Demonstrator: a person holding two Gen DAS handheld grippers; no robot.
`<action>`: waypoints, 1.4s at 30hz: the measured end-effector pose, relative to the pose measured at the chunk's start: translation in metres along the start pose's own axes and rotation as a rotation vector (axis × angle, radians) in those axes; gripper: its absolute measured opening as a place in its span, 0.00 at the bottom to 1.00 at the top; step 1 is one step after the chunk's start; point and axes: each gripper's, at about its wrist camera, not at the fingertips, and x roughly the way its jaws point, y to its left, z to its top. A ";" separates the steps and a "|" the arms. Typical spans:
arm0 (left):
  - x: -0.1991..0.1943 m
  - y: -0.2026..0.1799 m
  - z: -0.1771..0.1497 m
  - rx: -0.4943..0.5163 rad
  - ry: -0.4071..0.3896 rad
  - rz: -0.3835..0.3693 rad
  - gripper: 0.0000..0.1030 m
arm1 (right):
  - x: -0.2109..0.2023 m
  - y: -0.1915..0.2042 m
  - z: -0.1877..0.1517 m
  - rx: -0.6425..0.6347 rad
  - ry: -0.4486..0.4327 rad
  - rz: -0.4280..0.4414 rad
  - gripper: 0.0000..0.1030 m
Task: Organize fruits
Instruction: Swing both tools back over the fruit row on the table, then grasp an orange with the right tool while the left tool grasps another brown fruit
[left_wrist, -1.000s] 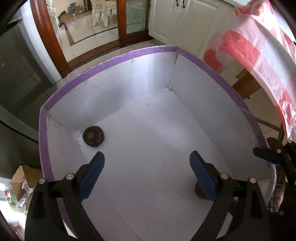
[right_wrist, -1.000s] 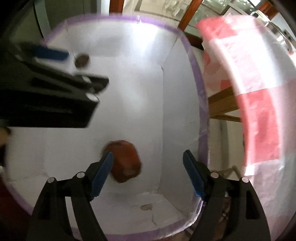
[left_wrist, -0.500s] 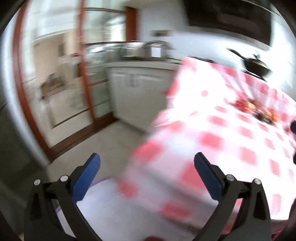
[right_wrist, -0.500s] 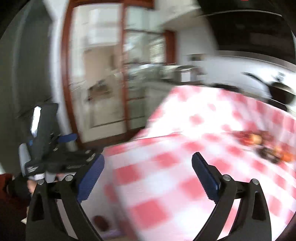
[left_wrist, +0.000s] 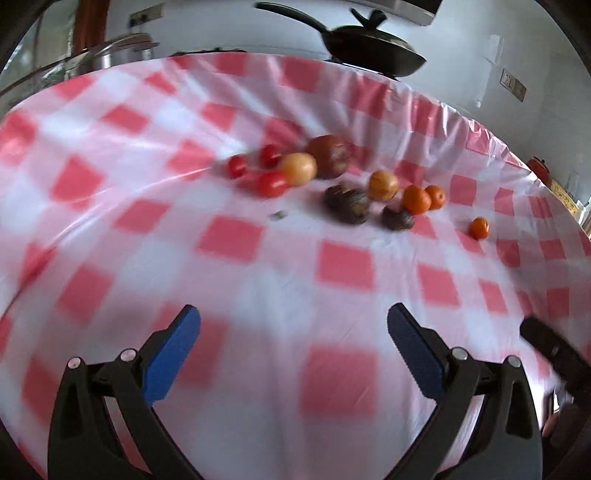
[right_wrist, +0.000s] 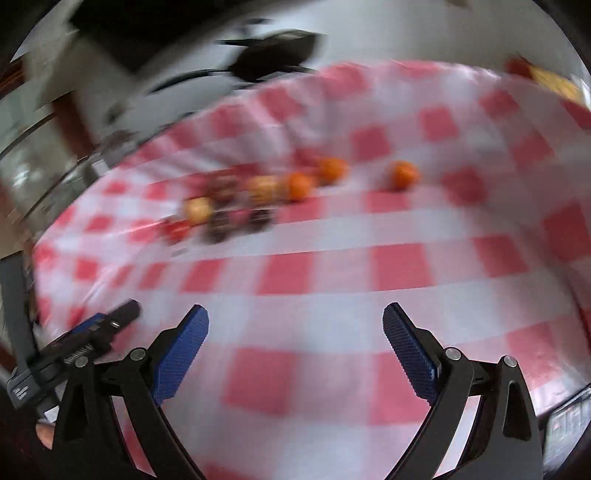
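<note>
Both claws hang above the near part of the counter (left_wrist: 229, 236), which is covered in a red-and-white checked cloth, and both are empty. The left claw (left_wrist: 293, 349) has its blue pads wide apart with only cloth between them; the right claw (right_wrist: 295, 345) is spread the same way.

The fruits (left_wrist: 332, 177) lie in a loose huddle toward the far side, well apart from either claw. On the left of the group sit small red tomatoes (left_wrist: 271, 182), touching or nearly touching a pale yellow fruit (left_wrist: 297, 169), with a large dark red one (left_wrist: 329, 157) just behind it. Toward the right are dark wrinkled fruits (left_wrist: 347, 203), another yellow one (left_wrist: 383, 184) and two small oranges (left_wrist: 416, 199) side by side. A lone orange (left_wrist: 479, 228) sits apart, farther right.

What worries me is how tightly they are packed. A claw reaching for one piece could nudge its neighbours, and round fruit on a smooth cloth would likely roll, perhaps toward the counter's edge. The small tomatoes look soft; too hard a squeeze might split them. Both views are smeared, so aim may be poor unless the hands settle.

Some lettering shows on the side of the left gripper body in the right view, too blurred to read. A dark lidded pan (left_wrist: 369, 42) stands beyond the counter; no brand is legible.
</note>
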 end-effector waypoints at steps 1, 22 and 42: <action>0.010 -0.007 0.007 0.004 -0.005 -0.003 0.99 | 0.012 -0.014 0.006 0.047 0.012 -0.027 0.90; 0.045 -0.016 0.028 -0.102 -0.057 -0.126 0.98 | 0.173 -0.069 0.143 0.072 0.061 -0.396 0.62; 0.042 -0.028 0.024 -0.036 -0.038 -0.135 0.98 | 0.153 -0.069 0.115 0.193 -0.072 -0.241 0.37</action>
